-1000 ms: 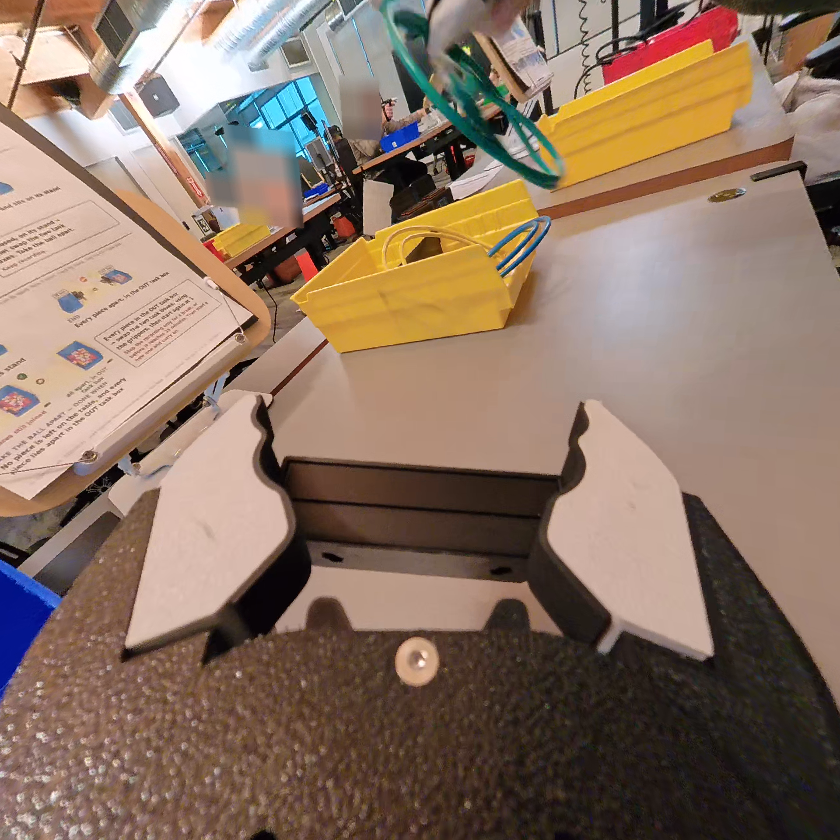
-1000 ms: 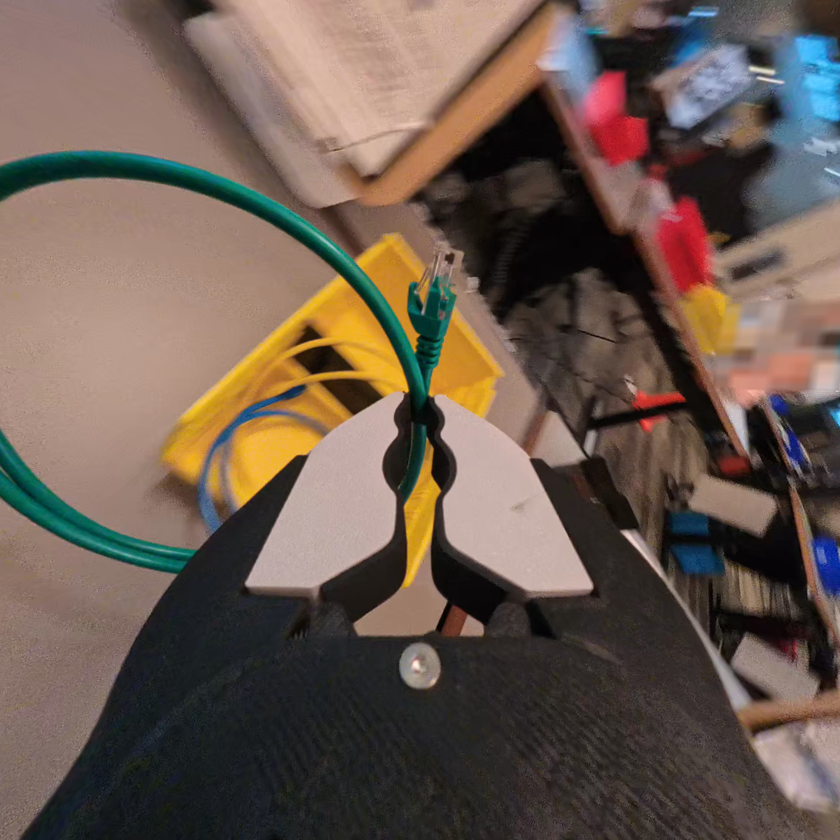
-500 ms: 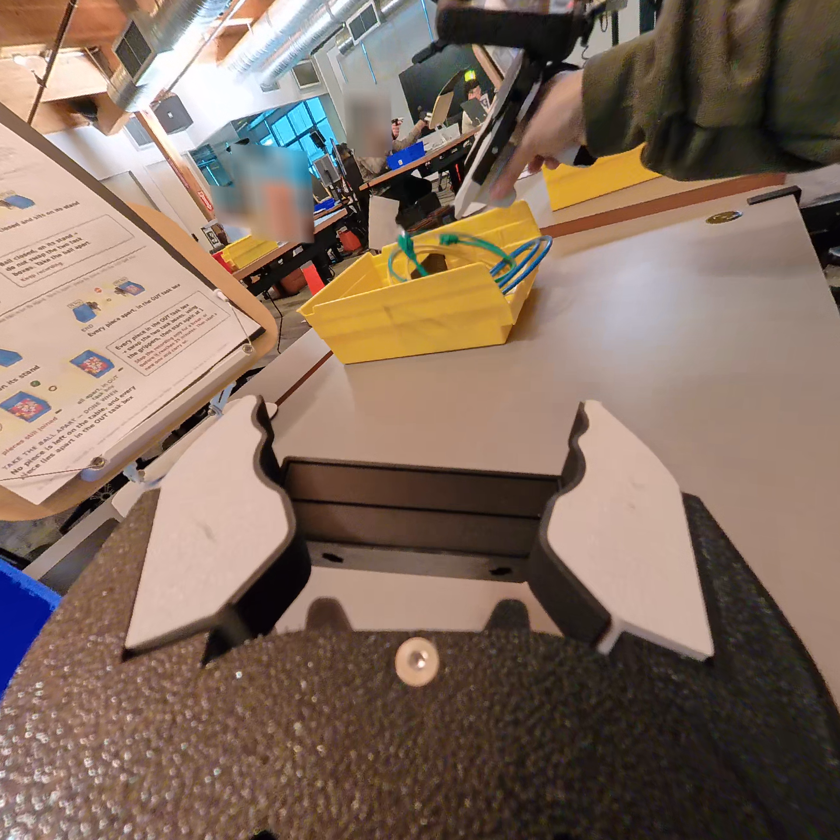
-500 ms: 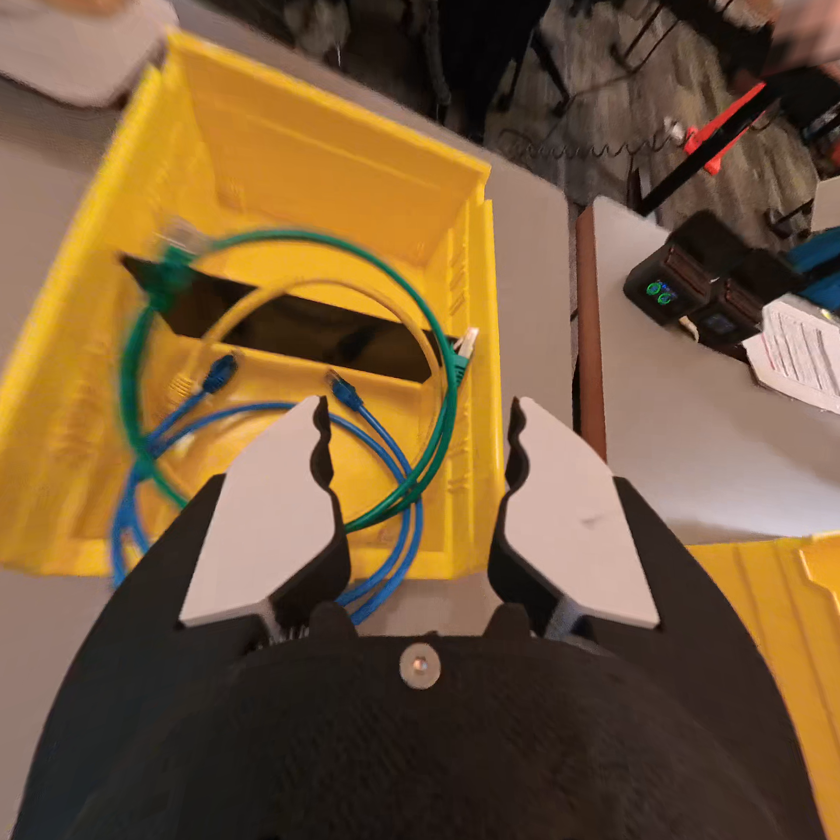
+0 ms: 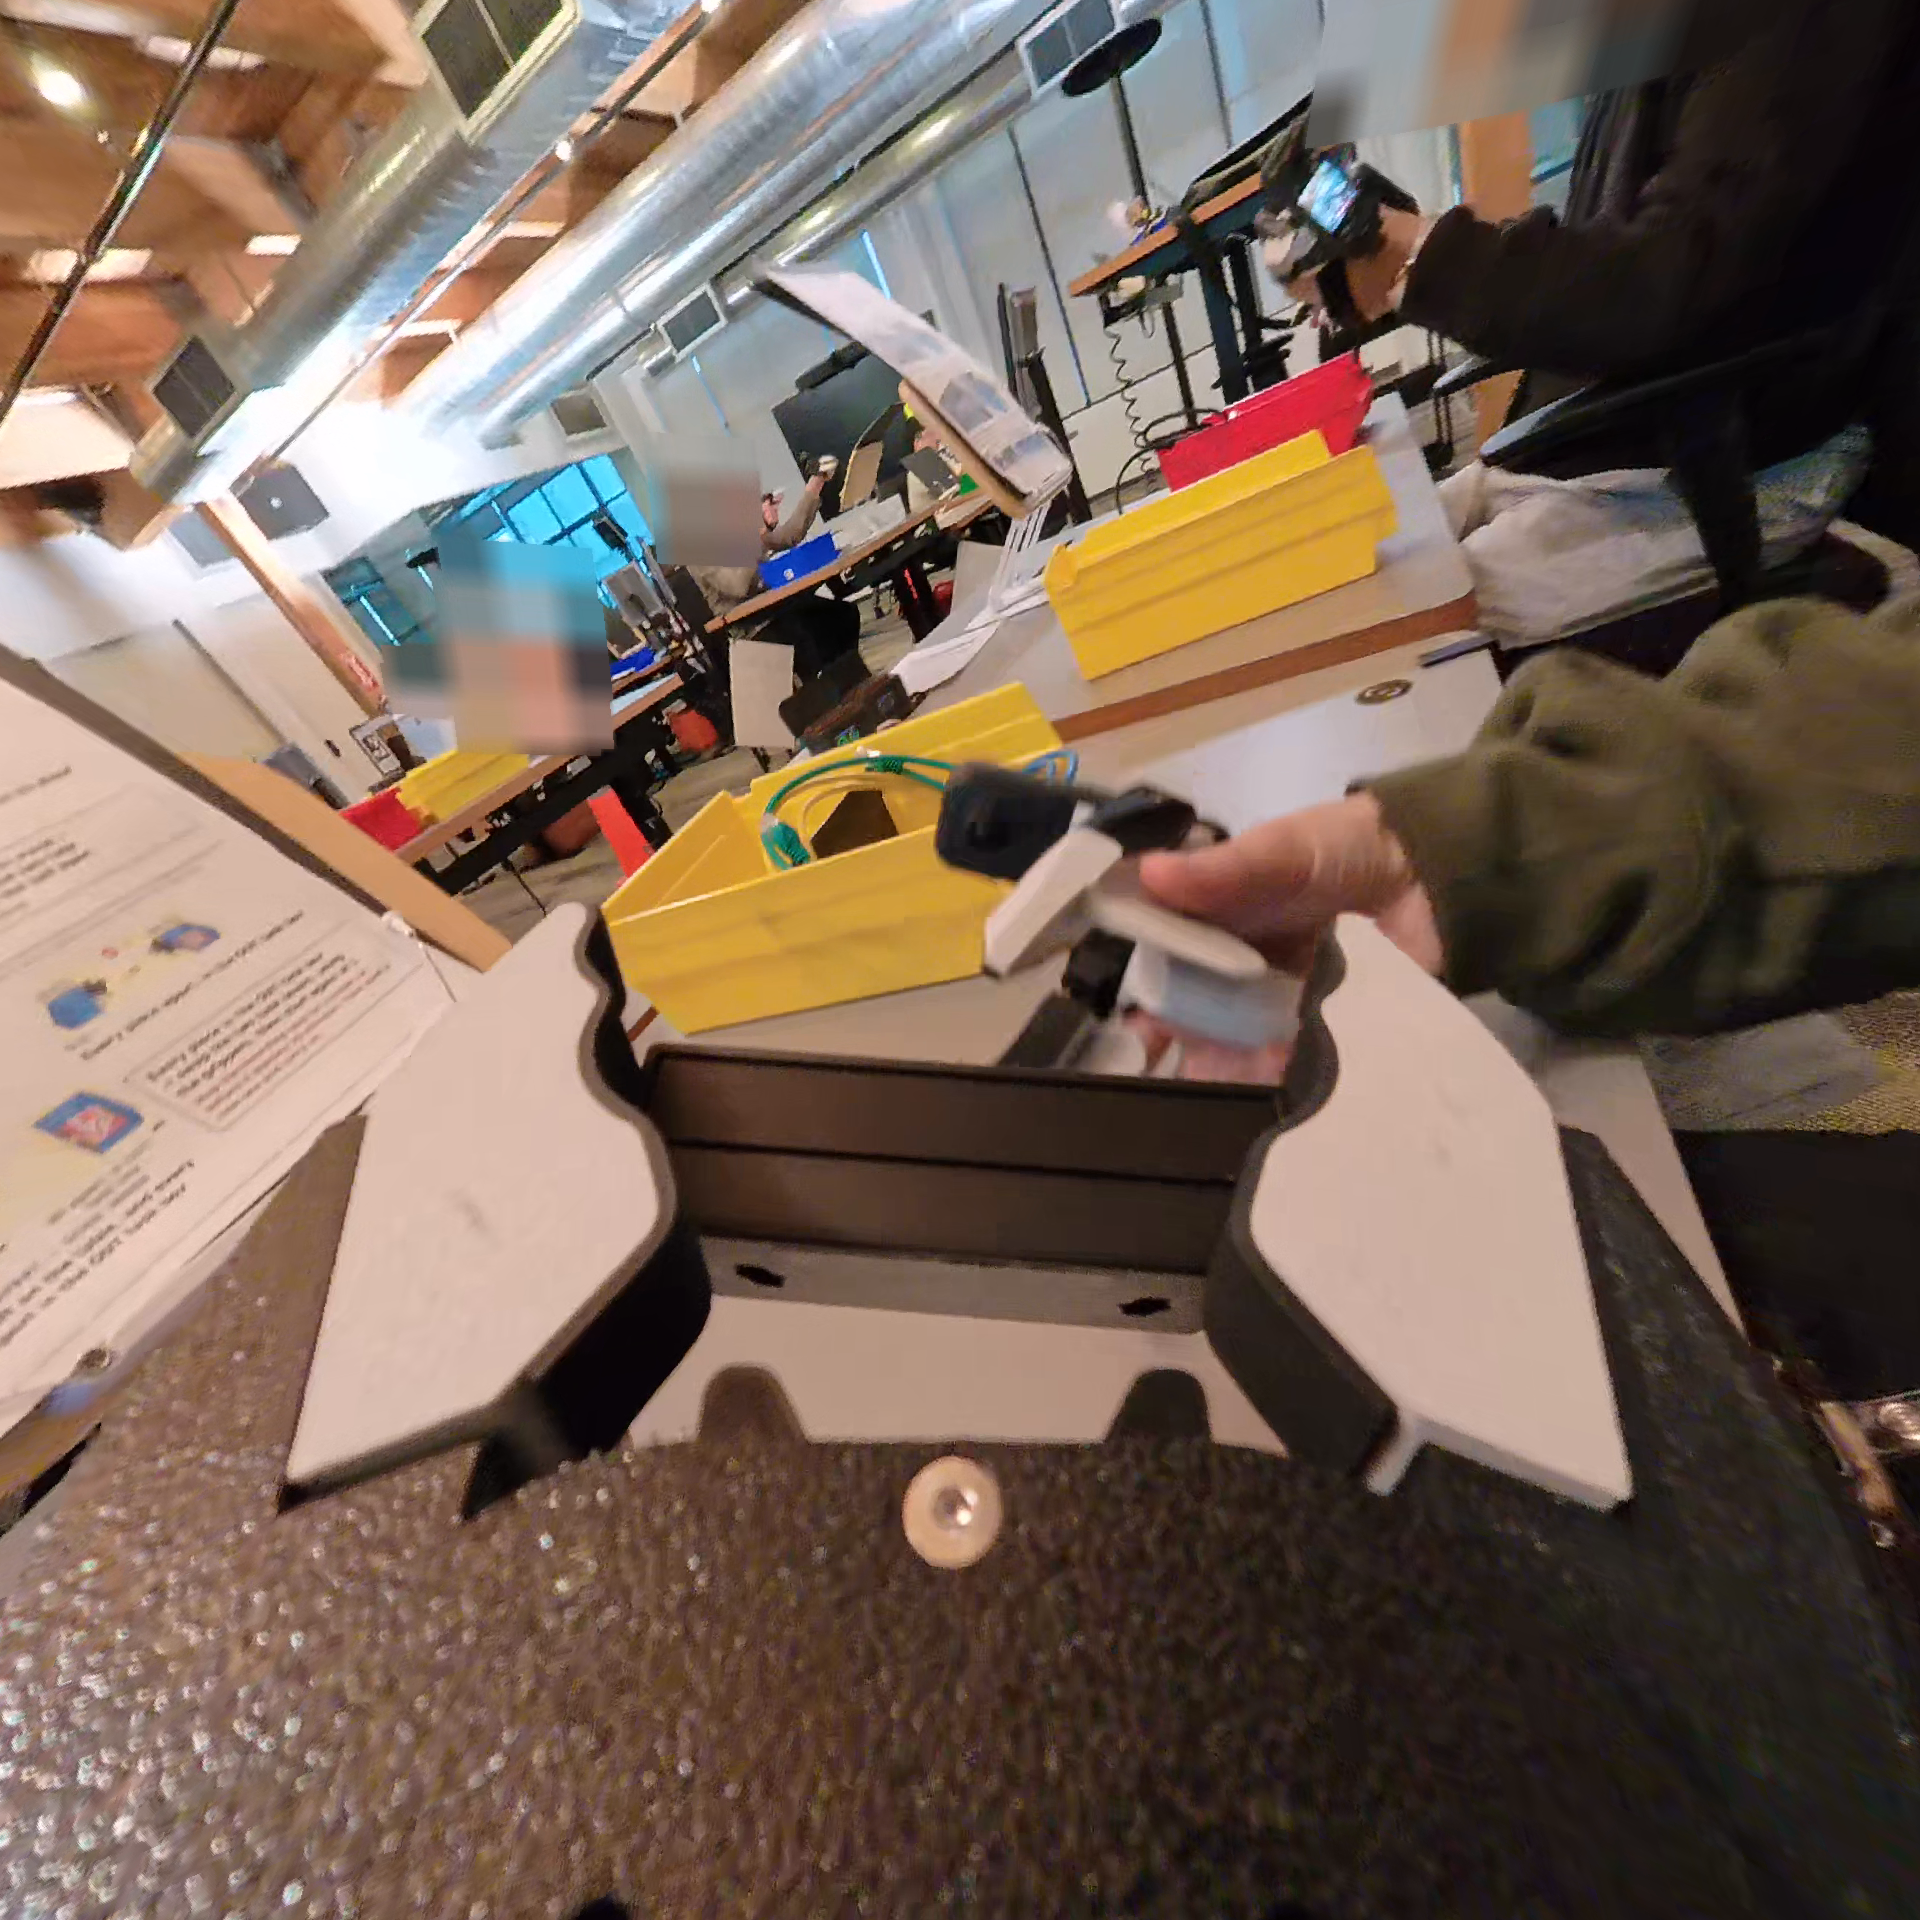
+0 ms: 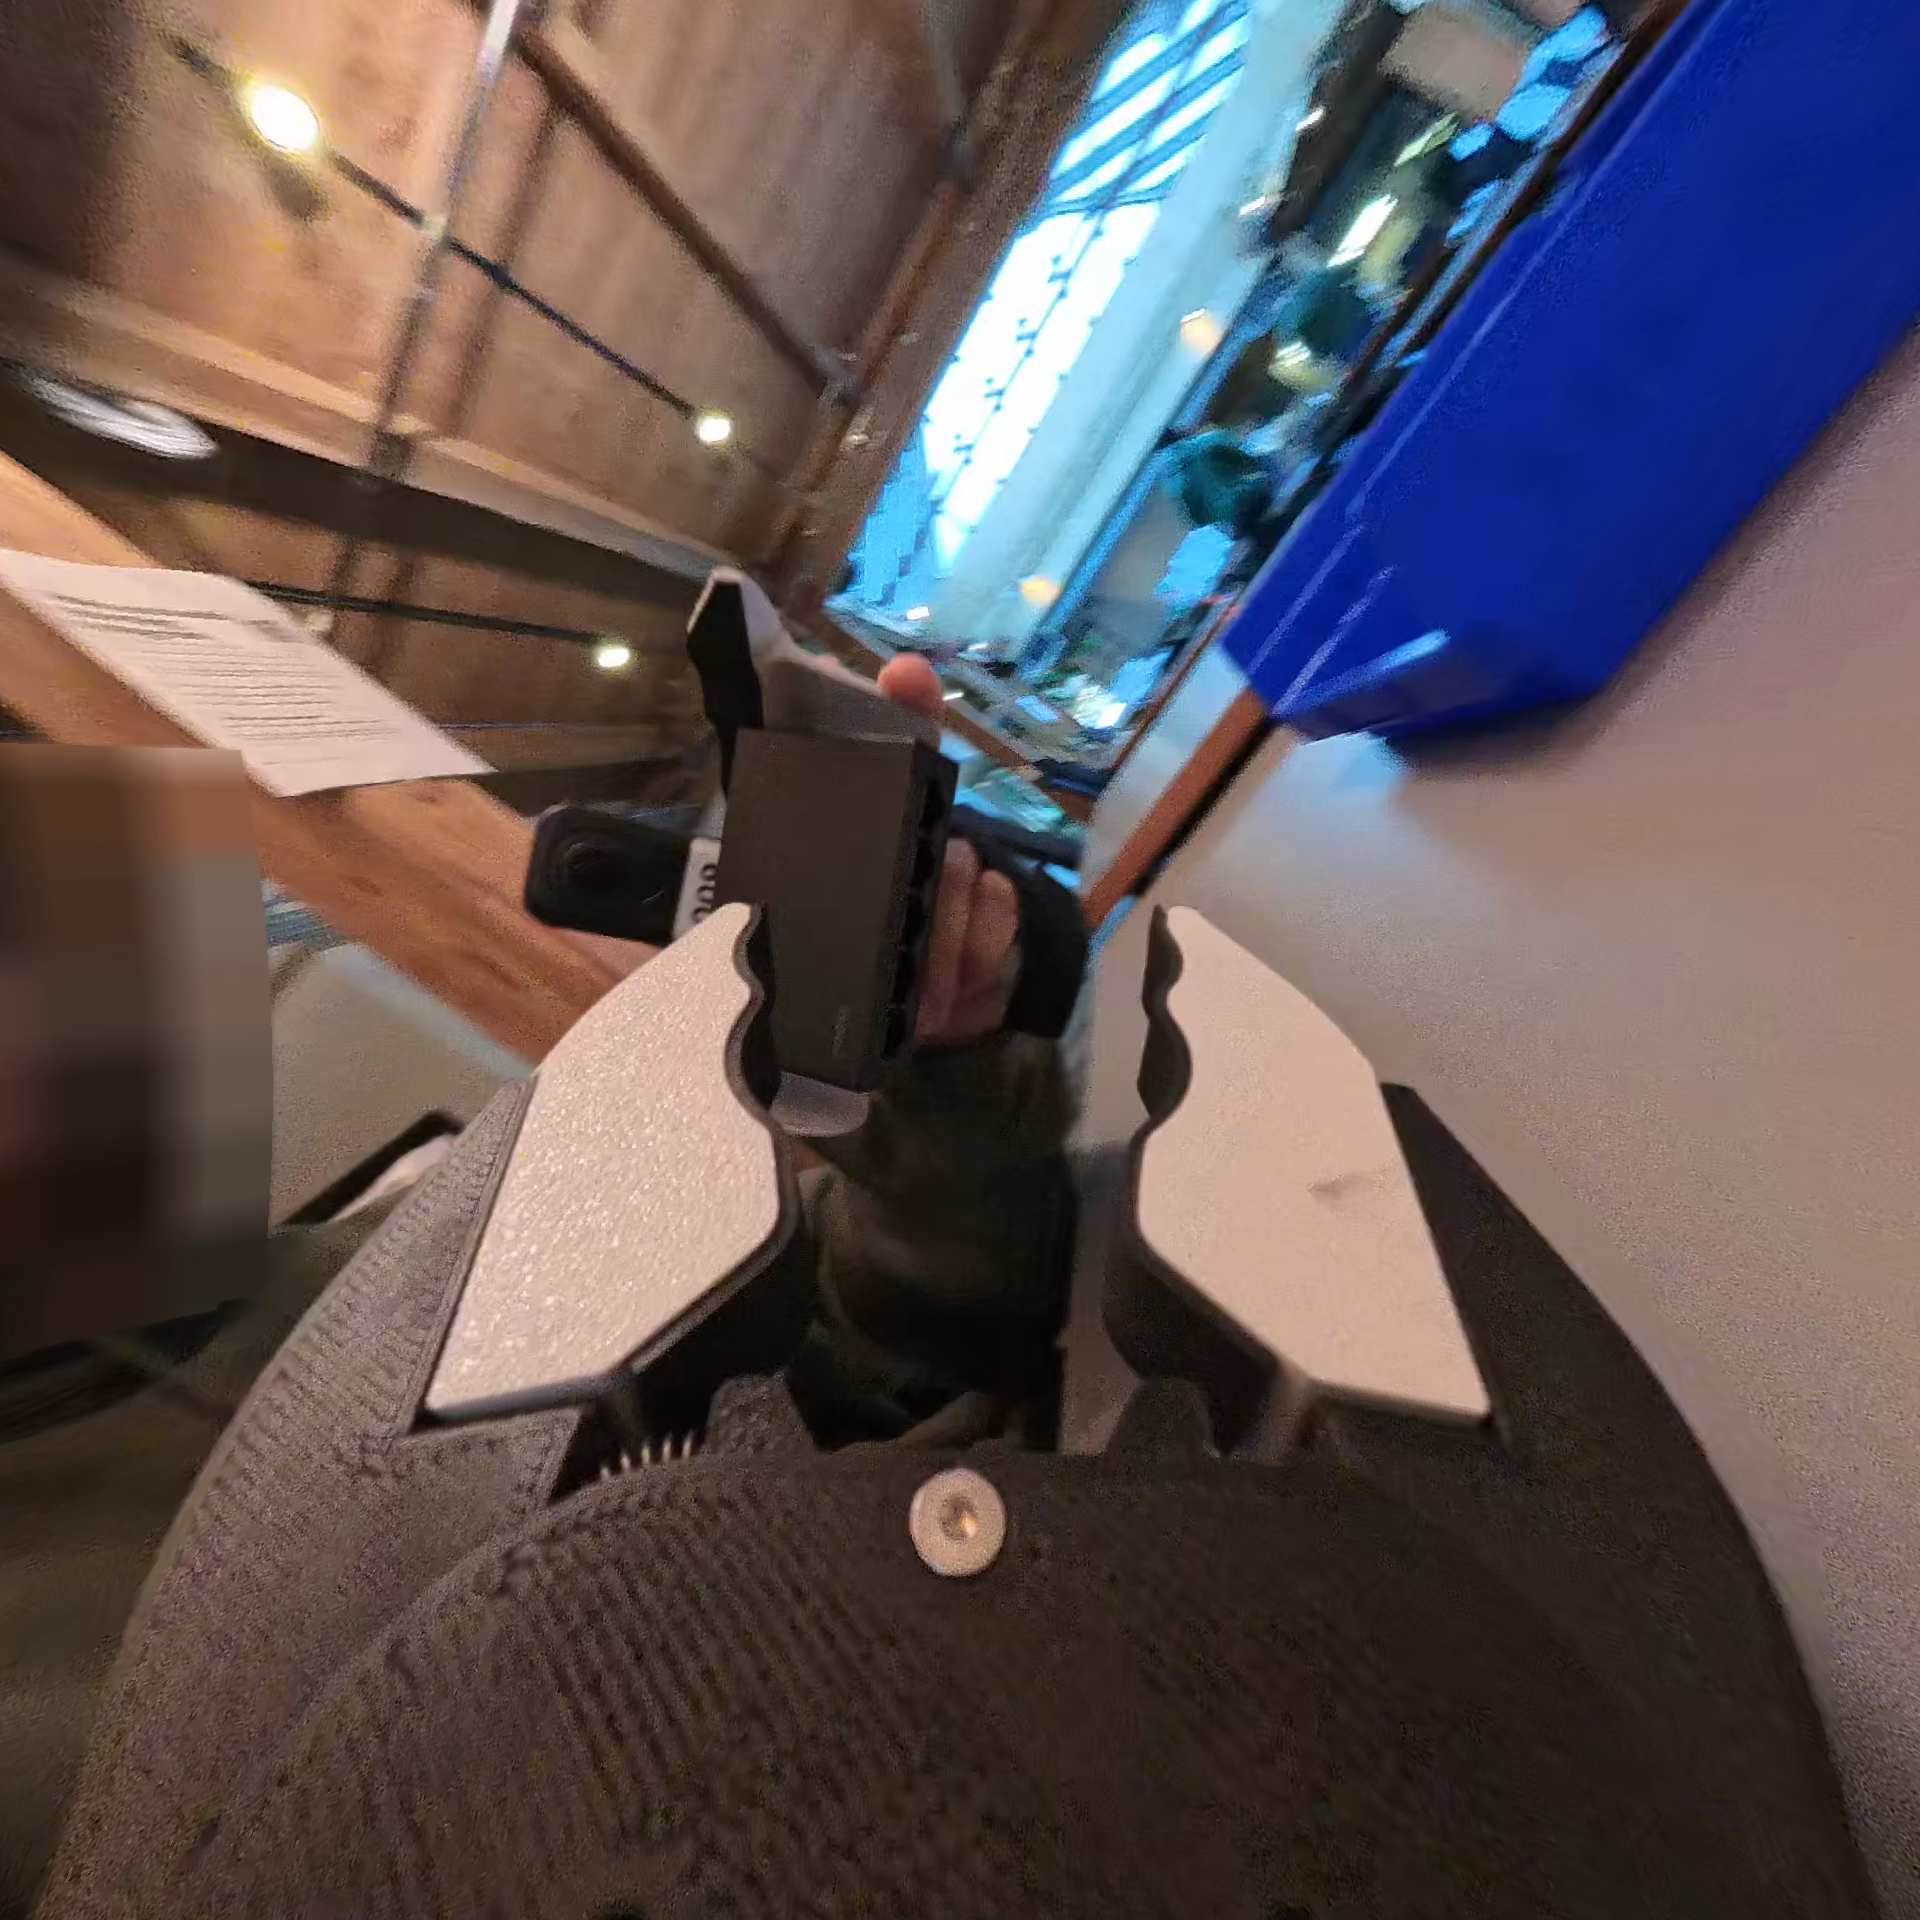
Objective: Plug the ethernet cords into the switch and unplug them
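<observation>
My left gripper point(image 5: 961, 987) is shut on the black switch point(image 5: 956, 1153), which spans the gap between its fingers. In the right wrist view the switch point(image 6: 831, 883) is held on end, its row of ports facing right. My right gripper point(image 6: 954, 925) is open and empty, close in front of the switch. In the left wrist view it point(image 5: 1049, 904) shows in a hand just beyond the switch. A green ethernet cord point(image 5: 831, 790), a blue cord point(image 5: 1049, 764) and a pale yellow cord lie coiled in a yellow bin point(image 5: 810, 935) behind it.
The grey table point(image 5: 1299, 769) carries the yellow bin. An instruction sheet on a board point(image 5: 156, 987) stands at the left. Another yellow bin point(image 5: 1216, 561) and a red bin point(image 5: 1268, 416) sit on the far table. A blue bin point(image 6: 1558, 468) stands beside me. An olive sleeve point(image 5: 1662, 862) reaches in from the right.
My right gripper let the green cord go into the yellow bin, opened, and swung back close to the switch. My left gripper has tilted, still holding the switch.
</observation>
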The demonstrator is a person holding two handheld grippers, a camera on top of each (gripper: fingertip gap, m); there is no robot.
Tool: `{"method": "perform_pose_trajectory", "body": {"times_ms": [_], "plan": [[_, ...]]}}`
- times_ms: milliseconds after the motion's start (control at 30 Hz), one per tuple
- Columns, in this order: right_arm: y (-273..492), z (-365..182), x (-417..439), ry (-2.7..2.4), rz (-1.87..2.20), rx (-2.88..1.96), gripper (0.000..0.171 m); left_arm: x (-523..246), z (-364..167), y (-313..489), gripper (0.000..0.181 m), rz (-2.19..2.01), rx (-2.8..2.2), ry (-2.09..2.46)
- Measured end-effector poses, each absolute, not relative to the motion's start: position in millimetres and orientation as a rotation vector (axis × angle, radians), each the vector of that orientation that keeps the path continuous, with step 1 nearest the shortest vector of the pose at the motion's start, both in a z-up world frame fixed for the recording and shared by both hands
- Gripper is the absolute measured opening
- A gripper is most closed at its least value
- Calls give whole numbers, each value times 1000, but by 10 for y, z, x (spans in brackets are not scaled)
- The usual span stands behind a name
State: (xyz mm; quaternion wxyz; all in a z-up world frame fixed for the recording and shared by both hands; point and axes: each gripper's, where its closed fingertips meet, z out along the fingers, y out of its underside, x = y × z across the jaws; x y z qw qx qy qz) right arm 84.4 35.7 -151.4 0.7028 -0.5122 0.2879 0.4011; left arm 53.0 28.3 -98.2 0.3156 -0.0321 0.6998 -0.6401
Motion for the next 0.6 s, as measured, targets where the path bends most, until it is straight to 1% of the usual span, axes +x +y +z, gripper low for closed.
{"method": "perform_pose_trajectory", "body": {"times_ms": [133,267,367,400,500,600], "plan": [[623,-1504,600,563,1038,-1110,68,468,-929,275,122,-1726,-56,1837],[744,-1446,495,542,1146,-1027,66,464,-988,255,122,-1746,-53,1859],[741,-1391,464,519,1209,-941,54,446,-1029,216,122,-1750,-36,1872],[717,-1368,454,493,1212,-921,36,446,-1050,207,122,-1739,-29,1879],[687,-1378,460,471,1155,-963,32,441,-1078,203,122,-1720,-7,1887],[634,-1359,522,464,1013,-1035,31,478,-1100,226,121,-1644,16,1878]]}}
